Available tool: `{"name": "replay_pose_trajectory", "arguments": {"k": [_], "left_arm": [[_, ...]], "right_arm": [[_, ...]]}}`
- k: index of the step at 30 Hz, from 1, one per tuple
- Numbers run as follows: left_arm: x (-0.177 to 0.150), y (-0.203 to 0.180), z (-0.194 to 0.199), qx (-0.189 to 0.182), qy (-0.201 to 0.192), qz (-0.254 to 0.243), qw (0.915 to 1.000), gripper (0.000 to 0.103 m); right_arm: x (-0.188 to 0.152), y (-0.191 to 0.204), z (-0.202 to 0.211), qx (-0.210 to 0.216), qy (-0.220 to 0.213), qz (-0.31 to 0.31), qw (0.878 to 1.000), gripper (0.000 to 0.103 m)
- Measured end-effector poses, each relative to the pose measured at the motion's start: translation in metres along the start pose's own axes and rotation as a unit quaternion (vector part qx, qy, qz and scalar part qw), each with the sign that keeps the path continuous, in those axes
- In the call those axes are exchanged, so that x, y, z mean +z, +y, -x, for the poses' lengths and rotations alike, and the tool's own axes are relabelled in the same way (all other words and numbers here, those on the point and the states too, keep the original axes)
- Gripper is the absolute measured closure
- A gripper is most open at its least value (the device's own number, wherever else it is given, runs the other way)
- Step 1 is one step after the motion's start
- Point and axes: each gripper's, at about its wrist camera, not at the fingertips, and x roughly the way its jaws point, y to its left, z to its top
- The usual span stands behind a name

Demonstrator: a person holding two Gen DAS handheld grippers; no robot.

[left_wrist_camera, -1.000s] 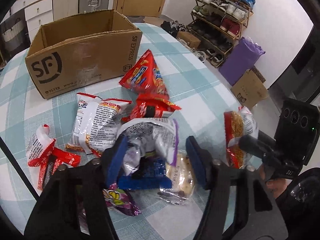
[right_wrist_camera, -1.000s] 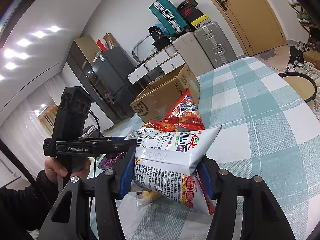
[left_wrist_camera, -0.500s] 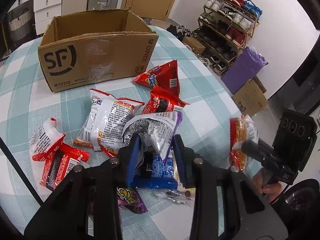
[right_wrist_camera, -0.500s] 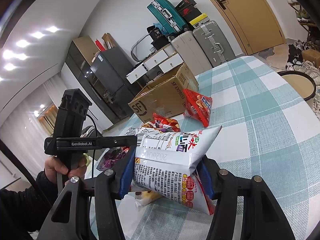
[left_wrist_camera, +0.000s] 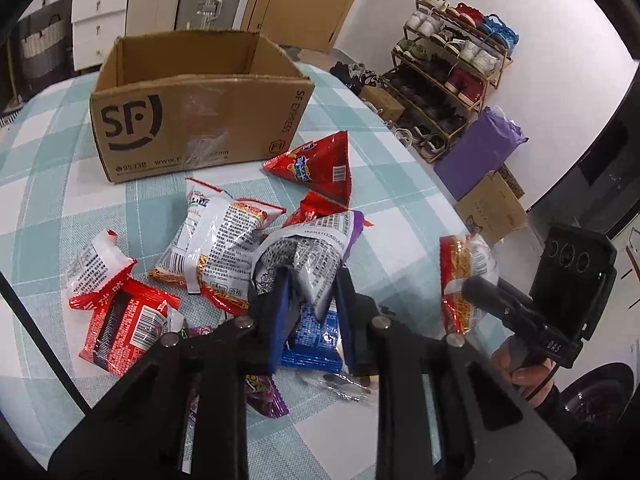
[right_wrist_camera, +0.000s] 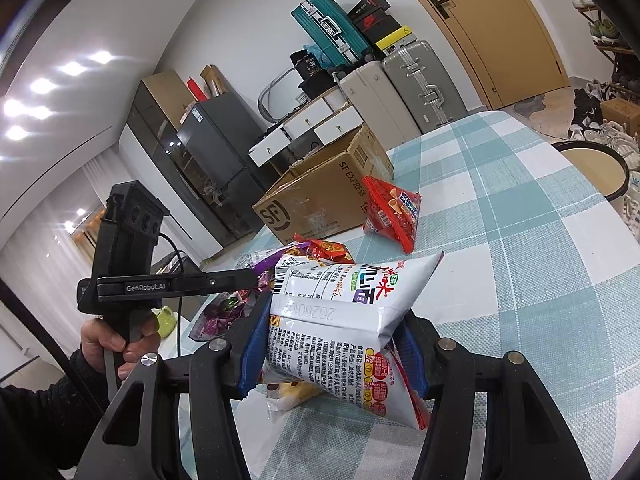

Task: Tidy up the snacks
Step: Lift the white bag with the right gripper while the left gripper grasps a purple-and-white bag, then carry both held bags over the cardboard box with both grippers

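Note:
My left gripper [left_wrist_camera: 310, 280] is shut on a silver and purple snack bag [left_wrist_camera: 316, 248], held above a pile of snacks on the checked table [left_wrist_camera: 52, 208]. A blue packet [left_wrist_camera: 314, 340] lies under it. My right gripper [right_wrist_camera: 332, 320] is shut on a white and red noodle snack bag [right_wrist_camera: 344, 320]; the same bag shows in the left wrist view [left_wrist_camera: 466, 276]. The open cardboard box [left_wrist_camera: 192, 120] stands at the back; it also shows in the right wrist view [right_wrist_camera: 320, 196].
Loose snacks lie on the table: a red triangular bag [left_wrist_camera: 316, 168], a white bag [left_wrist_camera: 220, 248], red packets [left_wrist_camera: 116, 312], a purple packet [left_wrist_camera: 264, 396]. A shoe rack [left_wrist_camera: 448, 76] and a purple bag [left_wrist_camera: 480, 152] stand beyond the table's right edge.
My left gripper has closed on the silver and purple bag and lifted it slightly. The red triangular bag has shifted toward the box. The right gripper has kept its hold.

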Motion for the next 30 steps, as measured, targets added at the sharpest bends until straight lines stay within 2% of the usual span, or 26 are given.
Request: {"name": "replay_pose_trajectory", "arguments": {"k": [12, 14, 20, 22, 30], "left_arm": [[-0.013, -0.011, 0.044, 0.025, -0.051, -0.014, 0.9983, 0.085], [-0.015, -0.011, 0.054, 0.026, -0.058, -0.016, 0.9978, 0.087], [-0.018, -0.005, 0.062, 0.026, -0.059, -0.013, 0.9978, 0.088], [-0.019, 0.000, 0.062, 0.013, -0.057, 0.000, 0.9983, 0.089], [-0.021, 0.001, 0.078, 0.007, -0.076, 0.002, 0.9971, 0.089]], "right_arm": [[-0.001, 0.003, -0.005, -0.022, 0.007, 0.004, 1.000, 0.046], [-0.001, 0.002, -0.006, -0.023, 0.010, 0.003, 1.000, 0.046], [0.000, 0.001, -0.011, -0.032, 0.016, 0.000, 0.999, 0.046], [0.000, 0.001, -0.010, -0.034, 0.015, -0.001, 0.999, 0.046], [0.000, 0.002, -0.012, -0.040, 0.017, 0.000, 0.999, 0.046]]}}
